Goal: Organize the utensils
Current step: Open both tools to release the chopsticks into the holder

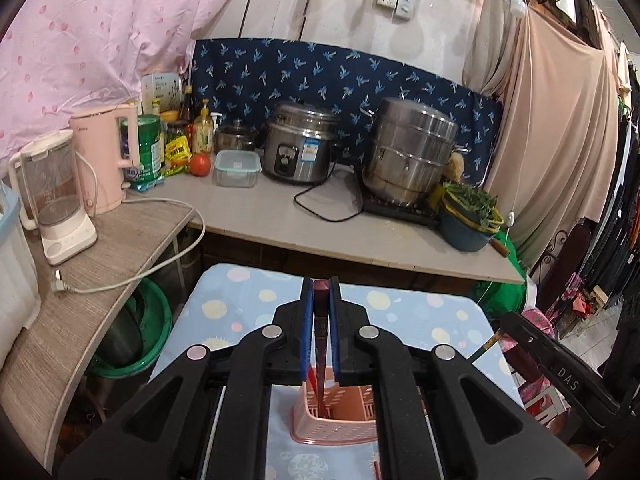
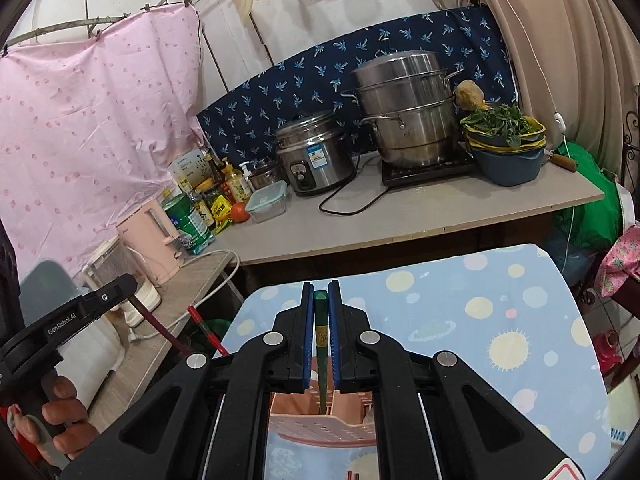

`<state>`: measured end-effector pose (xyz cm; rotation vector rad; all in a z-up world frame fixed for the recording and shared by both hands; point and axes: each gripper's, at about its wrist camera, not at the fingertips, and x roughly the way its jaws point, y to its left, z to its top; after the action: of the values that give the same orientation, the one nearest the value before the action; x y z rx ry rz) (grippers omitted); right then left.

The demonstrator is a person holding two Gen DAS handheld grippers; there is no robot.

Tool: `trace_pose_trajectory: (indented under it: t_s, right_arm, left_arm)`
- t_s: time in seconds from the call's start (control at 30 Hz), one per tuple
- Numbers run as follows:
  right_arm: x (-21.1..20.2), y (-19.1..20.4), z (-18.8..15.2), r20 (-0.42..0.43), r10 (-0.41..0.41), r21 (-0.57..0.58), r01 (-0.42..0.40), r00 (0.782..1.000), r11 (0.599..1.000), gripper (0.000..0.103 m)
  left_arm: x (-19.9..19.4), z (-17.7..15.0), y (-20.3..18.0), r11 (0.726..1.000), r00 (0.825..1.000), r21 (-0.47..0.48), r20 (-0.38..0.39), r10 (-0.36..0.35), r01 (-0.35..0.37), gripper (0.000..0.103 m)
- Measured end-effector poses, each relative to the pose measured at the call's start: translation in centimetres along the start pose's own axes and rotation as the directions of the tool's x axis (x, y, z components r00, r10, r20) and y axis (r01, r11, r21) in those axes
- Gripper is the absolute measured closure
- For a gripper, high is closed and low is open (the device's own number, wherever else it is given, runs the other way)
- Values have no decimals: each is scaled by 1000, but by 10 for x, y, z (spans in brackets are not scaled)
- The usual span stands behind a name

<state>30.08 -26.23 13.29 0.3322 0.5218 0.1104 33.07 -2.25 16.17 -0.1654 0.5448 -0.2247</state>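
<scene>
We hold two chopsticks over the pink basket [image 1: 340, 412], one in each tong. Our left gripper [image 1: 321, 288] is squeezed tight on the dark red chopstick [image 1: 321, 332], and its tip dips down into the basket. Our right gripper [image 2: 321, 292] is squeezed tight on the green chopstick [image 2: 321, 344], and its tip goes into the basket too. We think the job is partly done. We have not let go of either stick yet.

A cramped home kitchen: ahead of the grippers a grey counter [image 1: 360, 236] carries a steel rice cooker [image 1: 300, 148], stacked steel steamer pot [image 1: 412, 152] and pink electric kettle [image 1: 106, 156].
</scene>
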Motion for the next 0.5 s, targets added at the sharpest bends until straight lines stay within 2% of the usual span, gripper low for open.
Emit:
trace_pose_trajectory:
  t_s: [0.17,0.2,0.27,0.33,0.43,0.5]
  right_arm:
    - [4,-1,-4,-5,-12,-7,12,1000,1000,95]
    - [2,-1,-4,-1,-16,-10,16,1000,1000,92]
    - [-1,0,-4,9,-28,-18,28,1000,999,88]
    - [-5,0,-4,18,-28,-15,29,999,999,83]
    - [-12,1,-4,25,-23,-17,24,999,1000,78]
    - [-18,2,-6,28,-20,-20,20,999,1000,74]
  left_arm:
    - [5,-8,4,1000,1000,-4,-12,5,-5,96]
    - [3,-9,3,1000,1000,-1,-6,12,-12,94]
    - [1,-9,2,1000,1000,11,-1,19,-19,85]
    - [-3,-9,0,999,999,21,16,35,-35,63]
    - [-11,-11,-4,998,998,41,31,48,-49,55]
    - [-16,-14,-6,998,998,49,30,47,-49,53]
